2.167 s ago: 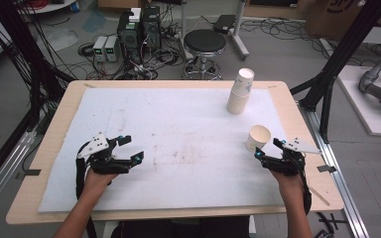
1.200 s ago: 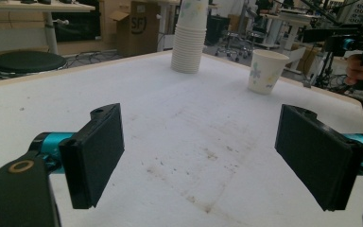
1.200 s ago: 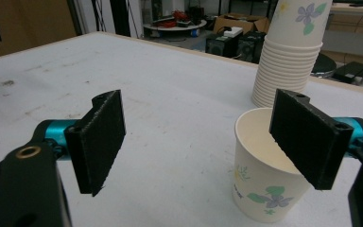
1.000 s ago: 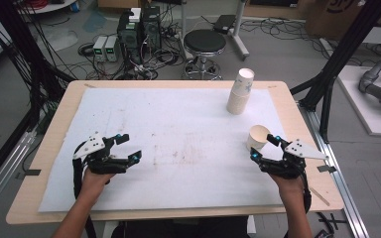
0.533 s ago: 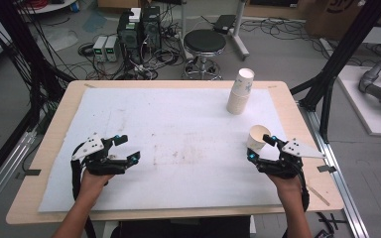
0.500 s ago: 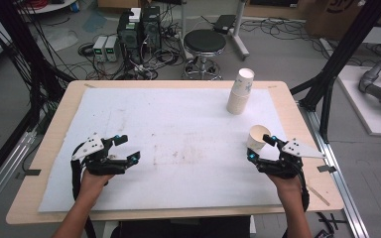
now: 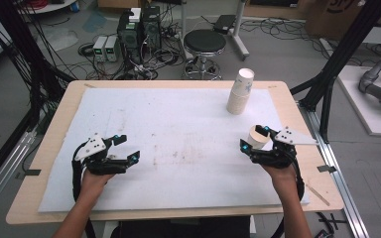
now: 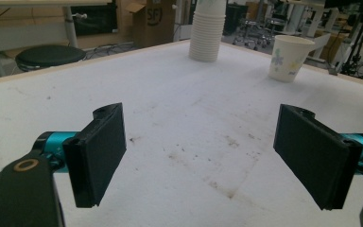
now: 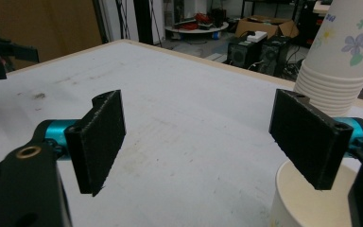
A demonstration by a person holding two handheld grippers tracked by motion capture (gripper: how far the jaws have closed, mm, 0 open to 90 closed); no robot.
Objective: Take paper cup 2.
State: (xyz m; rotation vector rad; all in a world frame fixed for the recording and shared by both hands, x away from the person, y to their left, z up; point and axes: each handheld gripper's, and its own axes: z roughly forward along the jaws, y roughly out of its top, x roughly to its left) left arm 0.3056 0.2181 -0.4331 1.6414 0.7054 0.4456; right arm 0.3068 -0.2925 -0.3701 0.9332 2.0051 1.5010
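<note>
Standing upright on the white, matte, lightly stained foam sheet (image 7: 178, 134) that covers the light wooden table (image 7: 59, 114), the single white paper cup (image 7: 258, 137) is a tapered cylinder with its open mouth facing up and its long axis vertical; a floral print shows on its wall in the left gripper view (image 8: 290, 57). It stands near the table's right edge, just in front of the right gripper (image 7: 254, 138), whose jaws stand spread; one jaw lies at each side of the cup's rim, and in the right gripper view the right-hand black ribbed pad stands over the rim (image 9: 307, 198) without a visible press on the wall. Behind it, toward the far edge, a tall stack of nested white paper cups (image 7: 241, 91) also stands upright, mouth up. The right hand (image 7: 280, 171) reaches in from the near edge with the forearm nearly straight and the gripper level, pointing left and away. The left gripper (image 7: 128, 147) is held low over the foam at the near left, pointing right; its jaws, which have just been closing slightly, stand wide apart with nothing between them (image 8: 198, 146).
</note>
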